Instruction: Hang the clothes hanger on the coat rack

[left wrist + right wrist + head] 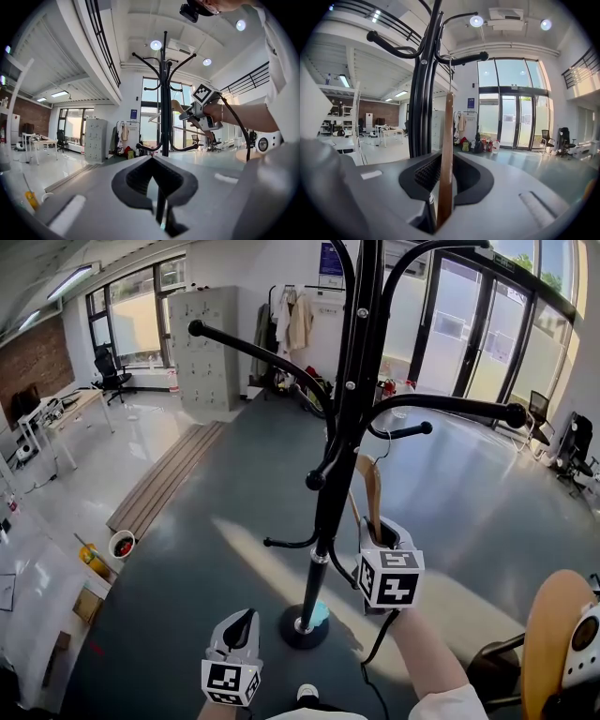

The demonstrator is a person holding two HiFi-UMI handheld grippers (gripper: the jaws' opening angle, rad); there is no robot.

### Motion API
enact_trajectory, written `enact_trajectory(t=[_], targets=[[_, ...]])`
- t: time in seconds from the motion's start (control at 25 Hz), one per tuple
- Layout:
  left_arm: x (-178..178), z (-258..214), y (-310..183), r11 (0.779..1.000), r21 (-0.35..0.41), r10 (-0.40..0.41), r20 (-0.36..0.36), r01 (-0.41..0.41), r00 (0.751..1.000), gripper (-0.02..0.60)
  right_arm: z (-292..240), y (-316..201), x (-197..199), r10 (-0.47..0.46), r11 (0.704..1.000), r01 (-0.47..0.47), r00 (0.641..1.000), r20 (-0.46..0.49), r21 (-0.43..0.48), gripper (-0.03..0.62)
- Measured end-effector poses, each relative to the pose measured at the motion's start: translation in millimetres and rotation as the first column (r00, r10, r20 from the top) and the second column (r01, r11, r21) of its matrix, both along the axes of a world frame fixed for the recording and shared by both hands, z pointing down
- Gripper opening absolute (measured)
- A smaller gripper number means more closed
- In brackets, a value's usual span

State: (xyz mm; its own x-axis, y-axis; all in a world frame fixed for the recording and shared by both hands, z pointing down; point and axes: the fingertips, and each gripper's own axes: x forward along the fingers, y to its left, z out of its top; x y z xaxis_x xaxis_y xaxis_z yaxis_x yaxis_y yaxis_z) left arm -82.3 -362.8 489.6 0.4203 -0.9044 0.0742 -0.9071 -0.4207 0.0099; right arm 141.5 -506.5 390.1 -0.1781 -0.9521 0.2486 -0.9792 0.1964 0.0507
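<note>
Wooden hanger (446, 136), centre frame, clamped in right gripper (446, 161); left gripper (152, 159) closed, empty. Early release could slip the hook (450, 63) off the rack (423, 103).

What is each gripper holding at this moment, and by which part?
The right gripper holds the wooden clothes hanger by its wooden body, well below the metal hook. The left gripper holds nothing; its jaws are together.

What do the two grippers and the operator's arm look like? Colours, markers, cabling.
Both the left gripper and right gripper are light grey plastic with black ribbed pads inside the jaws. Each carries a white cube with black square markers. A black cable trails from the right gripper. The person wears a white short sleeve on the right arm.
</note>
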Motion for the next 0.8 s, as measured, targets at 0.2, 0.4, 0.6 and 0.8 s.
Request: enact_trajectory(t=[0.2,0.4,0.6,0.8], targets=[[3.6,-1.3,10.3,1.0,-0.003,0.013,0.002,-0.013,1.0,0.0,-16.0,22.2,6.1,-0.01,0.997,0.008,1.0,0.022,0.075,0.197],[5.2,-6.6,20.0,0.999,0.012,0.049,0.001,-0.049,0.999,0.0,-50.2,63.8,5.8,-0.001,0.984,0.0,1.0,0.007,0.178,0.195],[19.7,-16.0,41.2,0.994,0.031,0.103,0.009,-0.103,0.995,0.0,-69.0,113.8,17.9,0.038,0.973,-0.041,0.999,0.016,0.226,0.147],[27.0,-27.1,60.7,0.986,0.058,0.159,0.012,-0.159,0.987,0.0,-61.1,165.0,28.1,0.124,0.964,-0.129,0.992,0.035,0.232,0.037]])
